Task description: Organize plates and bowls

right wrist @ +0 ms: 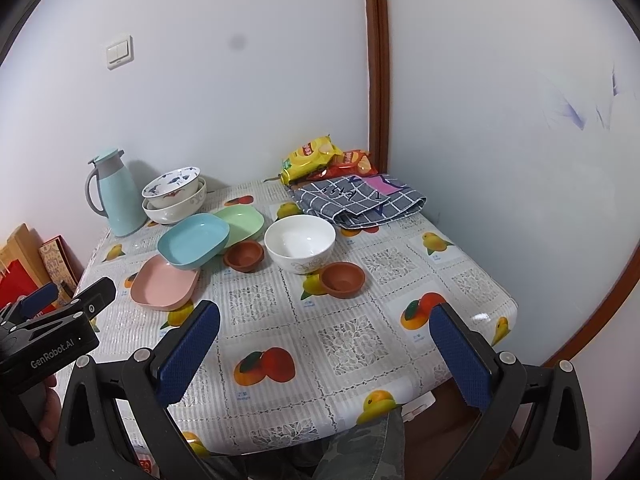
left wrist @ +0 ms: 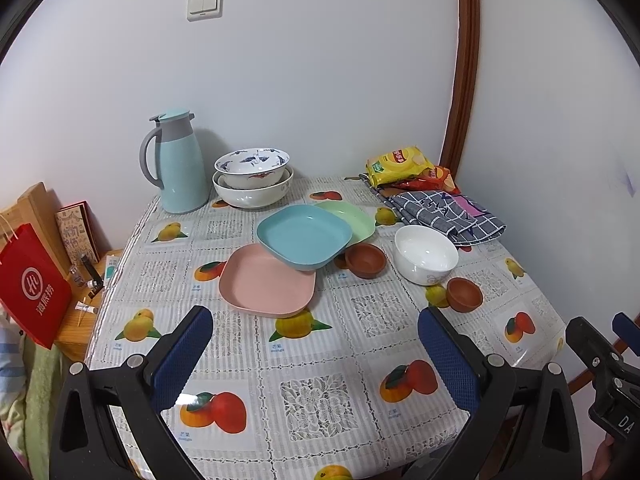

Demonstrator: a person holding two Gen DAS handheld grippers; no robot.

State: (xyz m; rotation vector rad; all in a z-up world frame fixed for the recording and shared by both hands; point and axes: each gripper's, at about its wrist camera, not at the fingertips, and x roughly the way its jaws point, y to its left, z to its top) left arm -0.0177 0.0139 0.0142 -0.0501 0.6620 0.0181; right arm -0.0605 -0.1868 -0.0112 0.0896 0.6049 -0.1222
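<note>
Hovering level over the table's near edge, left gripper and right gripper seemingly empty, fingers wide.

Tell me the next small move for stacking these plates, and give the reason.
Probably bring the left gripper forward to the blue plate. It sits tilted on top, overlapping the pink plate and green plate. Both grippers are open and empty above the near table edge.

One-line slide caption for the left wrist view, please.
Open left gripper faces blue plate propped on pink plate, beside white bowl.
</note>
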